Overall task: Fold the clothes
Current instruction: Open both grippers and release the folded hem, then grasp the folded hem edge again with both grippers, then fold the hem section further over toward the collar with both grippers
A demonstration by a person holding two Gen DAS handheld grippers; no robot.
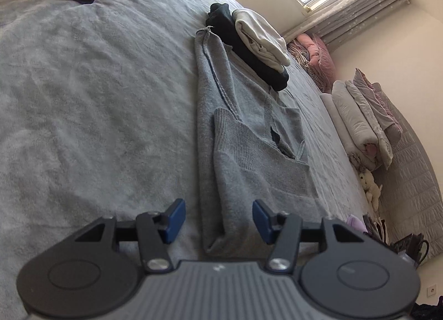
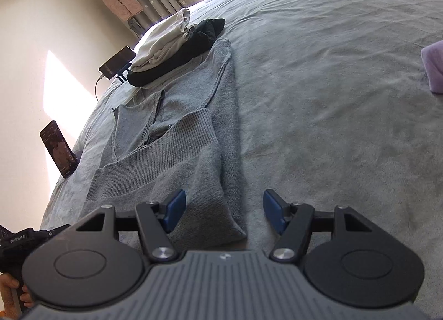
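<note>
My left gripper (image 1: 218, 221) and right gripper (image 2: 224, 210), both spread wide and empty, flank the near end of the narrow-folded grey knit sweater (image 1: 249, 154), which runs lengthwise toward frame top.

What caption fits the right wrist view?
Open right gripper over the near end of a half-folded grey sweater on the bed.
</note>
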